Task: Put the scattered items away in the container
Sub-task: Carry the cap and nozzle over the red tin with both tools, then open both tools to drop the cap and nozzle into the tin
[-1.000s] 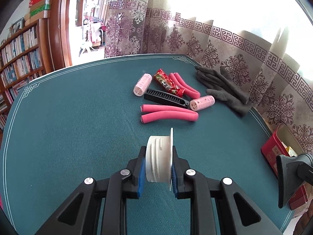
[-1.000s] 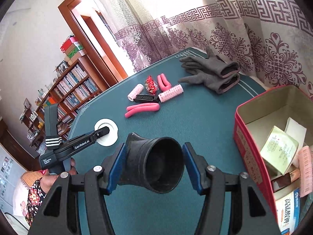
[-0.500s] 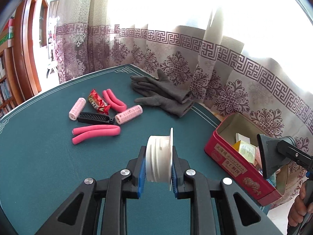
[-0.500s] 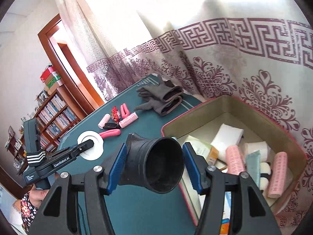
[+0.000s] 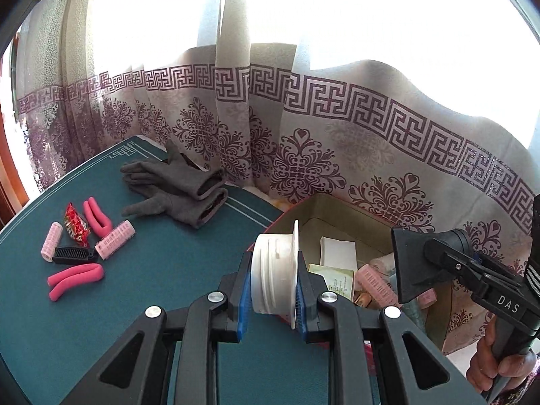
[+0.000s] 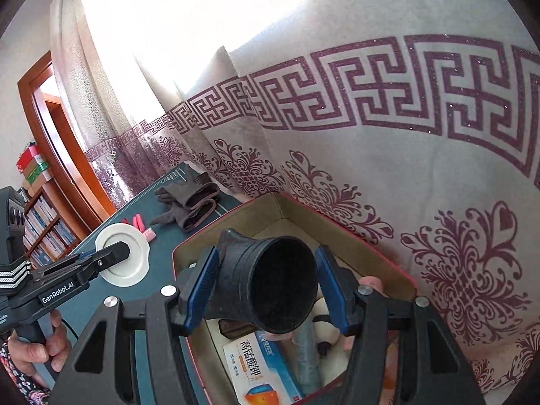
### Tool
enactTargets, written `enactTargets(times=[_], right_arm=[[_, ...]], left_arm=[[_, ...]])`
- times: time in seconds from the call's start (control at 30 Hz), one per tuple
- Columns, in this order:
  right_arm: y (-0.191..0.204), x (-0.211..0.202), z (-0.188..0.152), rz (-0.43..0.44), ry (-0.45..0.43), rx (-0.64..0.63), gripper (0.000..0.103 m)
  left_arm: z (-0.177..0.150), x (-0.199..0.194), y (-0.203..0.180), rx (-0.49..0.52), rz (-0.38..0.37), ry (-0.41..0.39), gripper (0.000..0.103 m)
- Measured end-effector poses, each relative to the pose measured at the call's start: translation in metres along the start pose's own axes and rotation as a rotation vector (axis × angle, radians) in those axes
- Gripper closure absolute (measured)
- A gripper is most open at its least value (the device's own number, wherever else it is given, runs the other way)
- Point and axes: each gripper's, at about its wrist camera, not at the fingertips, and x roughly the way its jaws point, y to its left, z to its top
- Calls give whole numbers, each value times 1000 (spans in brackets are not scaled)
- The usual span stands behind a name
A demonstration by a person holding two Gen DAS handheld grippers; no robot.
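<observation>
My left gripper is shut on a white flanged plastic fitting, held just above the near rim of the red tin box. My right gripper is shut on a black flared nozzle, hanging over the inside of the box. The box holds small cartons, pink rollers and other bits. On the green table lie grey gloves, two pink hair rollers, a black comb, a red wrapper and pink foam sticks.
A patterned curtain hangs close behind the table and box. The box sits at the table's right edge. A wooden door frame and bookshelves stand far left. A hand grips the right gripper's handle.
Both views have swung right, from the scattered items toward the box. The right gripper with the nozzle now hangs over the box; the left with the fitting has reached its near rim.
</observation>
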Motion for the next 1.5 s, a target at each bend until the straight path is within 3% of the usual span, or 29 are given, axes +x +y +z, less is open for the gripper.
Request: enactTargets(times=[0.5, 0.63, 0.7, 1.13, 1.27, 1.5], right_arm=[[-8, 4, 2, -43, -16, -12, 40], [-7, 5, 2, -45, -15, -16, 40], [-7, 6, 2, -45, -14, -15, 40], [1, 10, 3, -52, -20, -21, 40], [3, 12, 2, -57, -22, -22, 40], [0, 21, 3, -61, -4, 3, 40]], left_arm=[[15, 42, -23, 32, -17, 50, 79], [13, 46, -17, 15, -6, 58, 67], [12, 44, -14, 6, 7, 49, 50], [3, 32, 9, -55, 25, 46, 48], [-2, 28, 13, -65, 42, 35, 24], [-8, 26, 17, -69, 39, 47, 24]])
